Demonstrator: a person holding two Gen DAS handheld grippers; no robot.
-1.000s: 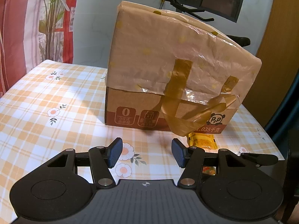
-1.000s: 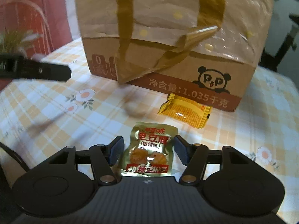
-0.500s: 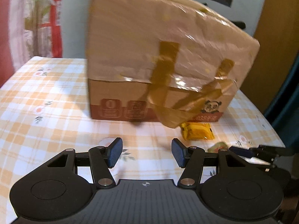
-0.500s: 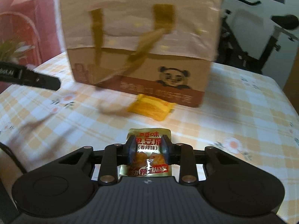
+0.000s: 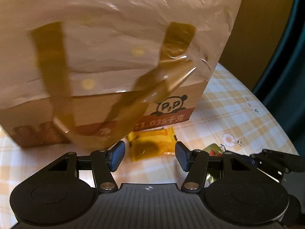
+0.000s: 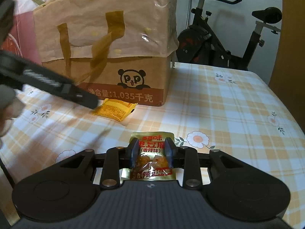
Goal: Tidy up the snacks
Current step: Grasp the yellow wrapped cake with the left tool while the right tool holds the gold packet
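Note:
A cardboard box (image 6: 122, 76) with a panda logo, draped in a plastic bag, stands on the checked tablecloth; it fills the left wrist view (image 5: 114, 57). A yellow snack packet (image 6: 115, 111) lies flat at its base. My left gripper (image 5: 150, 155) is open, its jaws either side of that yellow packet (image 5: 150, 145), low over it. My right gripper (image 6: 151, 153) is shut on a gold snack pouch (image 6: 151, 158) with red print, held above the table. The left gripper's finger (image 6: 57, 87) crosses the right wrist view.
An exercise bike (image 6: 219, 34) stands behind the table at right. The table's right edge (image 6: 286, 114) runs close by. A red patterned curtain (image 6: 22, 34) hangs behind the box at left.
My right gripper closed on the gold pouch and lifted it. My left gripper moved right and forward, up to the yellow packet at the box's base.

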